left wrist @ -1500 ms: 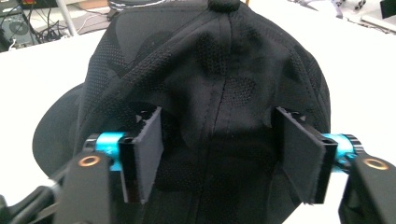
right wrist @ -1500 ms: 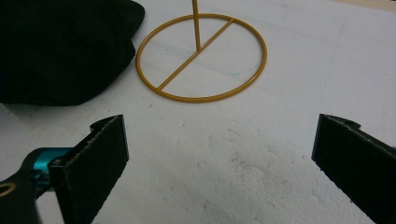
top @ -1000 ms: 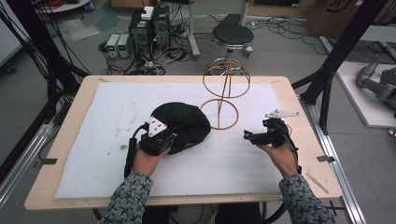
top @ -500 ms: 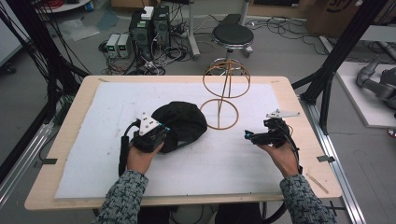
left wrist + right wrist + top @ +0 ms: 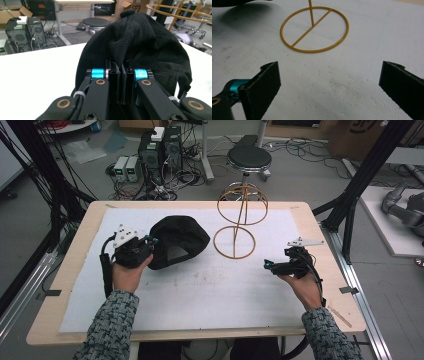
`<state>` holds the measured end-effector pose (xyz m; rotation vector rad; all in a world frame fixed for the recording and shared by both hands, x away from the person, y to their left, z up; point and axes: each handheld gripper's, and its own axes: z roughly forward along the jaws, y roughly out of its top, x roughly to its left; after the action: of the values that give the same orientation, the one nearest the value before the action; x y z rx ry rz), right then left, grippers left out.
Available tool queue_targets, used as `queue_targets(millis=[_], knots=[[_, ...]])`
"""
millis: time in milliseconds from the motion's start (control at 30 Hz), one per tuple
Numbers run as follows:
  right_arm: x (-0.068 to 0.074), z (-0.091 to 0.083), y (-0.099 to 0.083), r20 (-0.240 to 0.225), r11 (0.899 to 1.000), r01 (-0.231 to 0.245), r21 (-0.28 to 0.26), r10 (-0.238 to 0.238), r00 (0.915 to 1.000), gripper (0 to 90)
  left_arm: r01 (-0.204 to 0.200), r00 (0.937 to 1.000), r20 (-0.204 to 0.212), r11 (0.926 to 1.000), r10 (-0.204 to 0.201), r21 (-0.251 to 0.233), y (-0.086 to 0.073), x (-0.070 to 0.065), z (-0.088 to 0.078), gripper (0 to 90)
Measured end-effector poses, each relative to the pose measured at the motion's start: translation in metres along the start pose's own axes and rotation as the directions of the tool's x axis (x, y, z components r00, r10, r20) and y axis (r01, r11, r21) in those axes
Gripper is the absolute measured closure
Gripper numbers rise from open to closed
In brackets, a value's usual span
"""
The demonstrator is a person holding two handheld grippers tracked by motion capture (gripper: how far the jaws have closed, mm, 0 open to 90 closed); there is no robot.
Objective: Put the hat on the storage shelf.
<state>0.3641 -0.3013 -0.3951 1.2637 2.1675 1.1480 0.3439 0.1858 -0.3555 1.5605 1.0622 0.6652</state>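
A black cap [image 5: 180, 240] lies crumpled on the white mat, left of centre. My left gripper [image 5: 150, 242] is shut on its near-left edge, lifting that side a little. In the left gripper view the jaws [image 5: 121, 75] pinch the black fabric, and the cap [image 5: 140, 42] bulges up behind them. A gold wire hat stand [image 5: 240, 217] rises right of the cap, a flat ring at its base and a hoop on top. My right gripper [image 5: 267, 265] rests open on the mat, right of the stand. In its own view, my right gripper [image 5: 329, 72] has wide-apart jaws facing the base ring [image 5: 312, 27].
The white mat [image 5: 210, 290] covers most of the wooden table. Behind the table on the floor are a round stool [image 5: 249, 156], computer boxes [image 5: 160, 150] and cables. Black frame posts stand at both sides.
My left gripper has moved left and up, pulling the cap with it away from the stand. The right gripper has stayed where it was.
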Motion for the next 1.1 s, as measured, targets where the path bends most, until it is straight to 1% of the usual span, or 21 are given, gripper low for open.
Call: queue_targets(millis=[33,100,200,233,400,467,500,567,600,633,733,767,900,1000,1033,1100], knots=[[0.0,0.0,0.0,0.0,1.0,0.0,0.0,0.0,1.0,3.4,0.0,1.0,0.0,1.0,0.0,0.0,0.0,0.0,0.0,87.1],[0.0,0.0,0.0,0.0,1.0,0.003,0.004,-0.003,1.0,3.5,0.011,0.9999,-0.005,0.9999,-0.011,-0.006,0.006,0.006,-0.001,87.0],[-0.001,0.0,0.0,0.001,1.0,-0.001,-0.001,0.001,1.0,3.4,0.011,0.9999,-0.009,0.9999,-0.011,-0.009,0.018,0.015,-0.004,87.0],[-0.002,0.0,0.0,-0.001,1.0,-0.005,0.001,0.005,1.0,3.4,0.005,1.0,-0.005,1.0,-0.005,-0.008,0.022,0.018,-0.005,87.1],[-0.004,-0.001,0.001,0.005,1.0,-0.005,-0.003,0.005,1.0,3.4,-0.012,0.9996,0.026,0.9999,0.012,0.008,0.054,0.033,-0.006,87.0],[-0.005,-0.001,0.001,0.005,1.0,-0.006,-0.004,0.006,1.0,3.4,-0.009,0.9994,0.033,0.9999,0.009,0.007,0.068,0.038,-0.006,87.0],[-0.005,-0.001,0.001,0.003,1.0,-0.007,-0.003,0.007,1.0,3.4,-0.002,0.9993,0.037,1.0,0.003,-0.003,0.077,0.041,-0.006,87.0],[-0.005,-0.001,0.001,0.004,1.0,-0.012,-0.001,0.012,0.9999,3.4,0.002,0.9993,0.038,1.0,-0.002,-0.008,0.089,0.043,-0.005,87.1],[-0.005,-0.001,0.001,0.004,1.0,-0.014,-0.002,0.014,0.9999,3.4,0.012,0.9991,0.04,0.9998,-0.011,-0.018,0.096,0.044,-0.004,87.0],[-0.005,0.0,0.001,0.005,1.0,-0.014,-0.001,0.014,0.9999,3.4,0.032,0.9986,0.044,0.9988,-0.031,-0.036,0.109,0.045,-0.003,87.0],[-0.006,-0.001,0.001,0.005,1.0,-0.011,-0.003,0.011,0.9999,3.4,0.051,0.9974,0.054,0.9974,-0.048,-0.052,0.126,0.044,0.002,87.0],[-0.006,-0.001,0.001,0.006,1.0,-0.011,-0.004,0.011,0.9999,3.4,0.051,0.9974,0.054,0.9974,-0.048,-0.052,0.126,0.044,0.002,87.0],[-0.007,-0.001,0.002,0.006,1.0,-0.008,-0.004,0.008,1.0,3.5,0.08,0.9952,0.062,0.9948,-0.076,-0.064,0.144,0.042,0.01,87.0],[-0.008,-0.002,0.002,0.008,1.0,-0.011,-0.003,0.011,0.9999,3.4,0.094,0.9938,0.067,0.9929,-0.089,-0.074,0.153,0.038,0.016,87.0],[-0.009,-0.003,0.002,0.008,1.0,-0.011,-0.001,0.011,0.9999,3.4,0.109,0.9918,0.077,0.9905,-0.103,-0.084,0.159,0.034,0.02,87.0],[-0.009,-0.003,0.002,0.01,1.0,-0.013,-0.002,0.013,0.9999,3.4,0.11,0.9914,0.081,0.9903,-0.103,-0.085,0.162,0.031,0.022,87.0]])
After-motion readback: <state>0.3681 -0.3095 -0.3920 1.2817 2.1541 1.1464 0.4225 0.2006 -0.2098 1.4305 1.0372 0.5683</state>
